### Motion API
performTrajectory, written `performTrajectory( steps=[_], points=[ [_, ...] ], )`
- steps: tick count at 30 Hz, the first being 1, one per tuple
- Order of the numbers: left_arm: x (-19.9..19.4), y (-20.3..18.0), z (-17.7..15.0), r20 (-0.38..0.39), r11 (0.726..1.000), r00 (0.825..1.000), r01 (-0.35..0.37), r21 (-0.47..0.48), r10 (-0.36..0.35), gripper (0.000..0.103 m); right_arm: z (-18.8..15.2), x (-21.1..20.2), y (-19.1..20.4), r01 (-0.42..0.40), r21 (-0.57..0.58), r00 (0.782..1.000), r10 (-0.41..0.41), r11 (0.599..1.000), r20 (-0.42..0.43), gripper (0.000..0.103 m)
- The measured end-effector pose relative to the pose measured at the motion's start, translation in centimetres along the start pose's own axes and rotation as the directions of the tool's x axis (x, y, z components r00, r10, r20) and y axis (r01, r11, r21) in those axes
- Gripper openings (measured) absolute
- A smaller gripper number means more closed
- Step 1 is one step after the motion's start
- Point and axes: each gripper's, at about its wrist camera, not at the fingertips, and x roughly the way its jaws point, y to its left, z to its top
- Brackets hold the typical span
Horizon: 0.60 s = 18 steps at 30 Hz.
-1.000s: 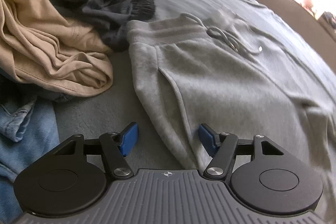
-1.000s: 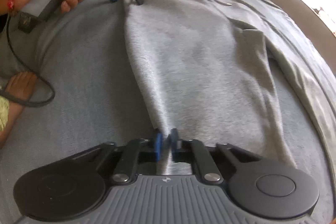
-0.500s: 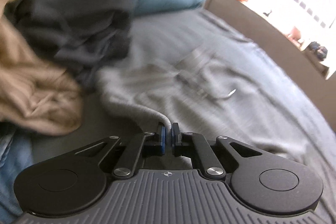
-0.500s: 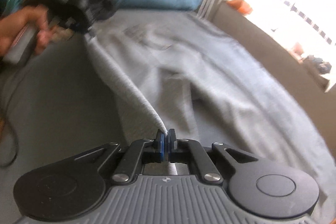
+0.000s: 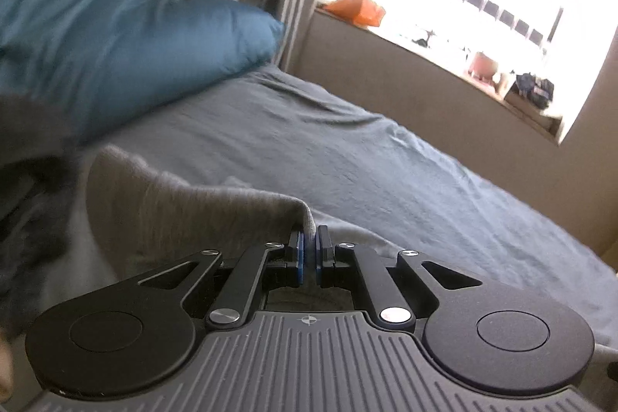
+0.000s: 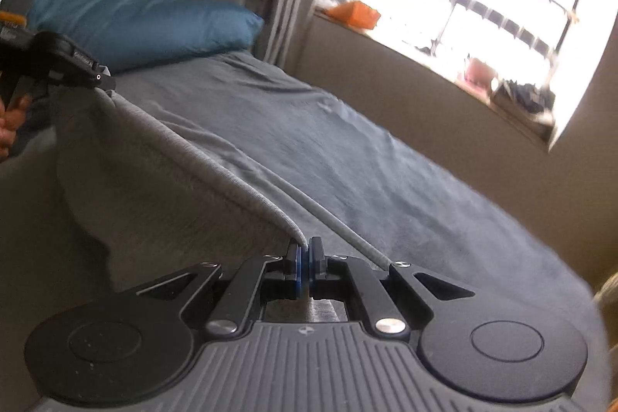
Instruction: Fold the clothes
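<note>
Over the grey bed (image 6: 386, 157), both grippers have the grey sweatpants (image 6: 162, 195) pinched: left gripper (image 5: 308, 242) clamped on one edge, right gripper (image 6: 305, 253) on another (fabric taut between them), lifted off the sheet near the blue pillow (image 5: 116, 49).

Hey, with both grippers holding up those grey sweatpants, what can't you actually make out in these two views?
- Sweatpants, both views: most of the garment hangs below the lifted edge, cut off by the gripper bodies.
- Dark clothes, left wrist view: blurred and cut by the left edge.
- Left gripper, right wrist view: small, body cut by the edge.
- Windowsill items, both views: washed out by glare.
</note>
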Motion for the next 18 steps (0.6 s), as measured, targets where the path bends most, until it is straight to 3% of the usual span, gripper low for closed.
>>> performTrajectory(
  steps=[7, 11, 13, 16, 18],
  points=[
    [8.6, -3.5, 0.1, -0.107, 0.998, 0.994, -0.030, 0.062, 0.036, 0.003, -1.0, 8.1, -3.3, 0.008, 0.107, 0.994, 0.004, 0.994, -0.109, 0.002],
    [11.1, -2.6, -1.9, -0.171, 0.999, 0.985, -0.010, 0.042, 0.017, 0.010, -2.9, 11.5, -4.1, 0.013, 0.182, 0.986, 0.017, 0.983, -0.165, 0.002],
    [10.1, -1.6, -2.0, -0.173, 1.000, 0.985, 0.018, 0.002, -0.017, 0.019, -3.9, 12.6, -4.2, 0.013, 0.214, 0.982, 0.028, 0.977, -0.185, 0.002],
    [6.3, 0.2, -1.7, -0.146, 0.992, 0.981, 0.119, -0.046, -0.124, 0.033, -4.9, 13.4, -4.1, 0.010, 0.234, 0.980, 0.036, 0.972, -0.194, 0.002],
    [3.2, 1.6, -1.9, -0.151, 0.983, 0.973, 0.167, -0.070, -0.176, 0.052, -5.2, 14.1, -4.3, 0.002, 0.245, 0.980, 0.047, 0.969, -0.194, 0.002]
  ],
)
